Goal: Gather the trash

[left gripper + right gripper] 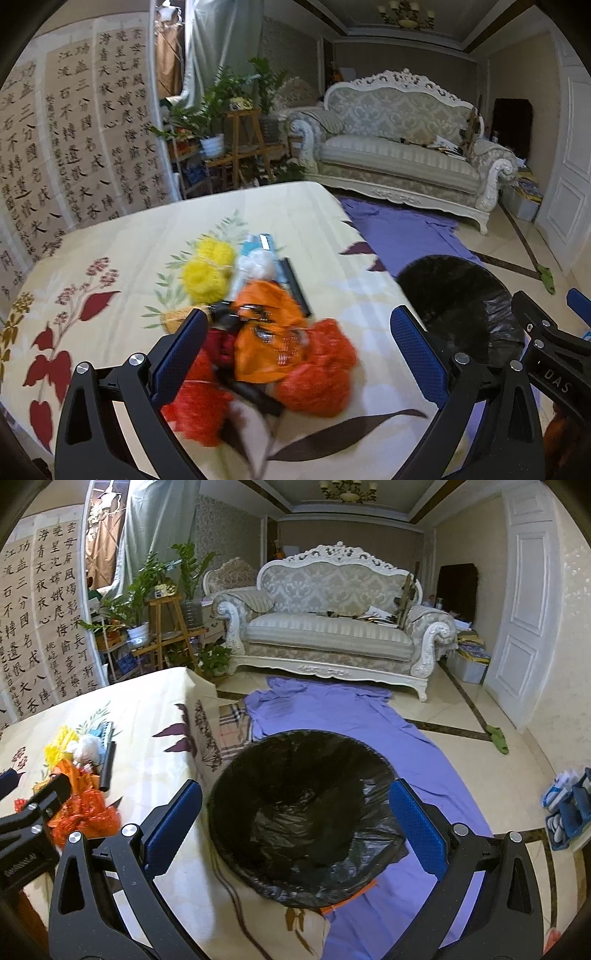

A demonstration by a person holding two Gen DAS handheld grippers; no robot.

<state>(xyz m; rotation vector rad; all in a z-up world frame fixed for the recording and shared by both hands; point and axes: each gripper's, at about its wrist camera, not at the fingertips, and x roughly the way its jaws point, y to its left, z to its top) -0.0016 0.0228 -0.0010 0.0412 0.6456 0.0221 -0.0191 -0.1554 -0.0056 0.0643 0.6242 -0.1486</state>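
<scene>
Left gripper (299,343) wide open, empty, nearer arm — trash pile (266,325) on table (110,236) lies between its fingers, running toward 12 o'clock; right gripper (295,819) wide open over bin (306,812).

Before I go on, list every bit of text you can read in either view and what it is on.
"DAS" on the black body of the right gripper.
Large Chinese brush characters, among them "三分国名成八阵", on the paper calligraphy scrolls along the wall.
Print on the orange plastic wrapper: too blurred to read.
Lettering on the left gripper body: too blurred.
</scene>
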